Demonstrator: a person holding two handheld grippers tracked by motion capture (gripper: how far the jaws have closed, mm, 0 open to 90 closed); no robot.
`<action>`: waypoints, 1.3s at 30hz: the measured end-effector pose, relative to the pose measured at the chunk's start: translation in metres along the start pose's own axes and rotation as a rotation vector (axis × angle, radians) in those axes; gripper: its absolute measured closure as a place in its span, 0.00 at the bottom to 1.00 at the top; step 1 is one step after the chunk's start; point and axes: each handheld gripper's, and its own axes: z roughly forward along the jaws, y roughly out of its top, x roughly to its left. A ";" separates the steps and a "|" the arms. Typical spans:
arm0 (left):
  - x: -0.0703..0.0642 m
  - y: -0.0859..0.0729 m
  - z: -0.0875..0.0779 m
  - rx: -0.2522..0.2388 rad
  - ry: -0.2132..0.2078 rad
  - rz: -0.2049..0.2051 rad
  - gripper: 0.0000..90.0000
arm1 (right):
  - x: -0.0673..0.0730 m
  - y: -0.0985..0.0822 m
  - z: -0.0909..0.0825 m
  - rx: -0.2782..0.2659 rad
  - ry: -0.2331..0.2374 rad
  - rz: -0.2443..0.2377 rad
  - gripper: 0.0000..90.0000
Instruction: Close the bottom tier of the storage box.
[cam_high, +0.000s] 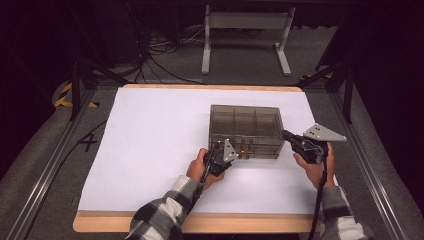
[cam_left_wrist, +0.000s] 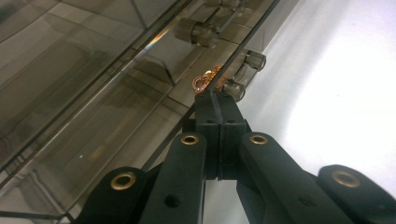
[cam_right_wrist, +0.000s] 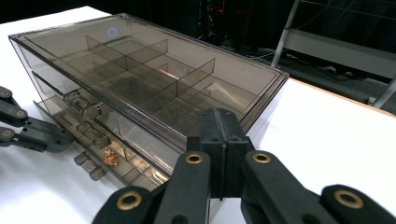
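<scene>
A smoky see-through drawer box (cam_high: 245, 125) stands on the white table top (cam_high: 150, 135), right of the middle. Its lowest drawer (cam_right_wrist: 135, 165) is pulled out a little, and a small copper-coloured piece (cam_left_wrist: 204, 81) lies in it near the front wall. My left gripper (cam_left_wrist: 215, 99) is shut, its tips at that drawer's front rim just short of the copper piece (cam_right_wrist: 110, 157). In the high view the left gripper (cam_high: 234, 151) sits at the box's front left. My right gripper (cam_right_wrist: 219, 119) is shut, its tips against the box's front right corner (cam_high: 284, 134).
Small clear pull knobs (cam_left_wrist: 247, 63) stick out from the drawer fronts. The upper trays show dividers (cam_right_wrist: 154, 70). White table surface stretches left of the box, with a wooden edge (cam_high: 200, 222) at the front. Behind the table stand a white frame (cam_high: 245, 30) and floor cables (cam_high: 160, 55).
</scene>
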 end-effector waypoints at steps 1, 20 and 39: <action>0.000 0.000 0.000 0.000 0.000 0.000 1.00 | 0.000 0.000 0.000 0.000 0.000 0.000 1.00; 0.003 -0.002 0.005 0.003 0.027 -0.023 1.00 | 0.000 0.000 0.000 0.000 -0.002 -0.001 1.00; 0.004 -0.003 0.009 0.009 0.024 -0.022 1.00 | 0.001 0.000 0.000 0.001 -0.009 -0.009 1.00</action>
